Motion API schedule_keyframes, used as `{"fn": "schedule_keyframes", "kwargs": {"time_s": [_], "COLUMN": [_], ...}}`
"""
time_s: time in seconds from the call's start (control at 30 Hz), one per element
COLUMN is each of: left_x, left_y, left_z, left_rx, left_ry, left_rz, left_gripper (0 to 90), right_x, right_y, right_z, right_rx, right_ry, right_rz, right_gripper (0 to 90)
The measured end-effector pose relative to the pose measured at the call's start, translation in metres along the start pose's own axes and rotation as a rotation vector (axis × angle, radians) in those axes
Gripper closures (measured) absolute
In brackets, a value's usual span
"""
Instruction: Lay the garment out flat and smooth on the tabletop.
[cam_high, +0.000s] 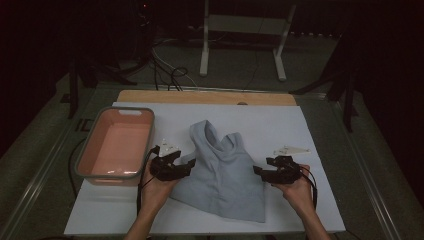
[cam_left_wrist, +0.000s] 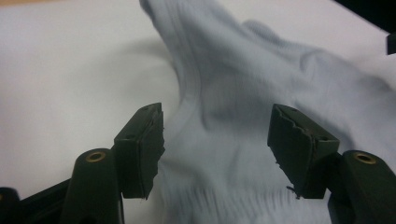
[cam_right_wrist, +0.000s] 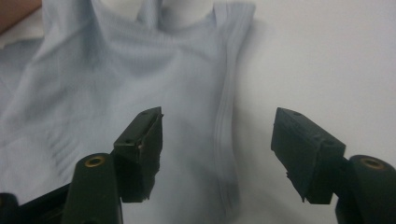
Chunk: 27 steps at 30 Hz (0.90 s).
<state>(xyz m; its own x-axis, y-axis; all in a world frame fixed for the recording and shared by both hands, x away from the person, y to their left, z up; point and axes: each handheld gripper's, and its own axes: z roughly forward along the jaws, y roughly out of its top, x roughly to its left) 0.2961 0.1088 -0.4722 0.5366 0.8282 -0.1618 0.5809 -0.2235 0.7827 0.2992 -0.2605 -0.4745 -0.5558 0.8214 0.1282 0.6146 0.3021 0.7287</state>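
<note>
On the table's near half, both hands flank the pale blue top (cam_high: 222, 172) — left gripper (cam_high: 186, 165) and right gripper (cam_high: 258, 171) level, pointing inward, fingers open, gripping nothing.

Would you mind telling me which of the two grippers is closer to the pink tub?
The left gripper: it sits at the vest's left edge, right beside the tub, while the right gripper is across the vest.

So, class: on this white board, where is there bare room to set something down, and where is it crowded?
Bare board lies right of the pale blue top, also behind it. The left is crowded: the pink tub beside the left gripper.
</note>
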Motion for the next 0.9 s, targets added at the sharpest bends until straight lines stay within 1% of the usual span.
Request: {"fn": "schedule_keyframes", "kwargs": {"time_s": [0.1, 0.2, 0.27, 0.3, 0.37, 0.4, 0.47, 0.5, 0.53, 0.57, 0.6, 0.63, 0.67, 0.7, 0.73, 0.77, 0.8, 0.83, 0.87, 0.9], "left_x": [0.002, 0.002, 0.002, 0.003, 0.002, 0.002, 0.001, 0.001, 0.001, 0.0, -0.001, -0.001, -0.002, -0.002, -0.002, -0.002, -0.002, 0.0, 0.0, 0.002], "left_y": [-0.009, -0.018, -0.024, -0.026, -0.03, -0.032, -0.033, -0.033, -0.033, -0.034, -0.034, -0.034, -0.033, -0.032, -0.032, -0.029, -0.029, -0.027, -0.027, -0.025], "left_z": [0.001, 0.004, 0.006, 0.008, 0.012, 0.014, 0.018, 0.02, 0.02, 0.021, 0.02, 0.019, 0.018, 0.016, 0.016, 0.011, 0.011, 0.006, 0.006, 0.003], "left_rx": [0.021, 0.05, 0.069, 0.082, 0.109, 0.125, 0.151, 0.163, 0.173, 0.177, 0.182, 0.178, 0.173, 0.162, 0.162, 0.132, 0.132, 0.104, 0.104, 0.09], "left_ry": [0.001, 0.0, -0.003, -0.008, -0.012, -0.017, -0.007, -0.01, -0.024, -0.038, -0.043, -0.041, -0.047, -0.055, -0.055, -0.058, -0.058, -0.058, -0.058, -0.057], "left_rz": [-0.01, -0.01, -0.005, -0.008, -0.007, -0.002, 0.023, 0.03, 0.036, 0.043, 0.051, 0.056, 0.058, 0.059, 0.059, 0.057, 0.057, 0.038, 0.038, 0.022], "left_gripper": [38.7, 38.9, 38.9, 38.6, 36.5, 36.4, 37.9, 43.0, 50.1, 58.2, 66.0, 72.7, 78.4, 82.5, 84.2, 85.1, 85.3, 85.6, 85.7, 85.7], "right_x": [-0.003, -0.01, -0.012, -0.013, -0.015, -0.015, -0.016, -0.016, -0.015, -0.014, -0.012, -0.011, -0.01, -0.01, -0.01, -0.007, -0.007, -0.008, -0.008, -0.009], "right_y": [-0.012, -0.021, -0.024, -0.026, -0.027, -0.027, -0.026, -0.025, -0.025, -0.025, -0.025, -0.024, -0.023, -0.021, -0.021, -0.017, -0.015, -0.013, -0.013, -0.011], "right_z": [-0.003, -0.005, -0.005, -0.004, -0.001, 0.001, 0.005, 0.008, 0.01, 0.012, 0.013, 0.012, 0.011, 0.01, 0.01, 0.006, 0.006, 0.005, 0.005, 0.005], "right_rx": [0.008, 0.023, 0.03, 0.034, 0.041, 0.043, 0.053, 0.061, 0.071, 0.082, 0.089, 0.084, 0.079, 0.077, 0.077, 0.06, 0.056, 0.045, 0.045, 0.035], "right_ry": [-0.006, -0.007, 0.004, 0.014, 0.021, 0.029, 0.04, 0.052, 0.067, 0.08, 0.088, 0.084, 0.082, 0.088, 0.088, 0.054, 0.043, 0.026, 0.026, 0.007], "right_rz": [0.013, 0.031, 0.042, 0.042, 0.04, 0.046, 0.045, 0.043, 0.033, 0.024, 0.014, 0.007, -0.005, -0.006, -0.006, -0.042, -0.044, -0.046, -0.046, -0.037], "right_gripper": [36.7, 40.4, 41.9, 42.1, 43.3, 44.4, 47.7, 50.1, 54.4, 60.0, 66.4, 73.5, 77.1, 79.6, 79.6, 81.2, 81.3, 81.5, 81.5, 81.5]}}
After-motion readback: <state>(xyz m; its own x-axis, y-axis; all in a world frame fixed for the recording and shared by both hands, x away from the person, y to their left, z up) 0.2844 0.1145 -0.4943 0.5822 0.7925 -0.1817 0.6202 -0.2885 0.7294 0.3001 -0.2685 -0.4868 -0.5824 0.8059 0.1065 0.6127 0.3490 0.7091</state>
